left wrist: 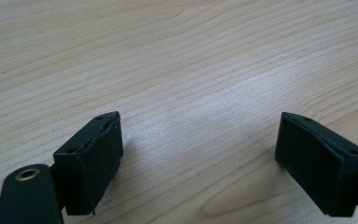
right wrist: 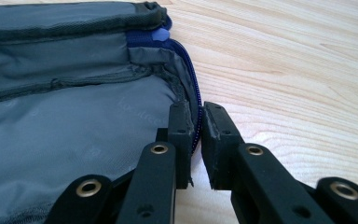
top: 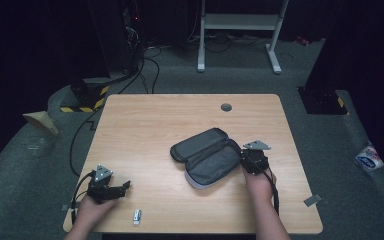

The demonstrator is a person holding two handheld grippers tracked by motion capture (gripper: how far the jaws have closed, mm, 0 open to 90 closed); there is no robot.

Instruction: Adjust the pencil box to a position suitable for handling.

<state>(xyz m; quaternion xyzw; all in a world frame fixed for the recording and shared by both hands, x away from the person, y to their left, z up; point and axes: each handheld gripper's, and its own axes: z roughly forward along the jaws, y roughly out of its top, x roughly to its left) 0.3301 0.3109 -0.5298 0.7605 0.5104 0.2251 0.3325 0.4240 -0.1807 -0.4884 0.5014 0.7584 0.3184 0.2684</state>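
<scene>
Grey pencil case (right wrist: 65, 116) lies open on the desk (left wrist: 177, 56); right gripper (right wrist: 196, 135) jaws pinch its blue-zippered rim (between them), while left gripper (left wrist: 198, 154) jaws stand spread over bare wood.

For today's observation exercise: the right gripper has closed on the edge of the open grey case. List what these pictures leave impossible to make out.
- Small white object near the table front edge, high view: too small to identify.
- Grey case interior, high view: dim and small; contents cannot be told.
- Case's far end, right gripper view: cut off by the frame edge.
- Zip edge clamped in the right gripper: the pads hide that stretch.
</scene>
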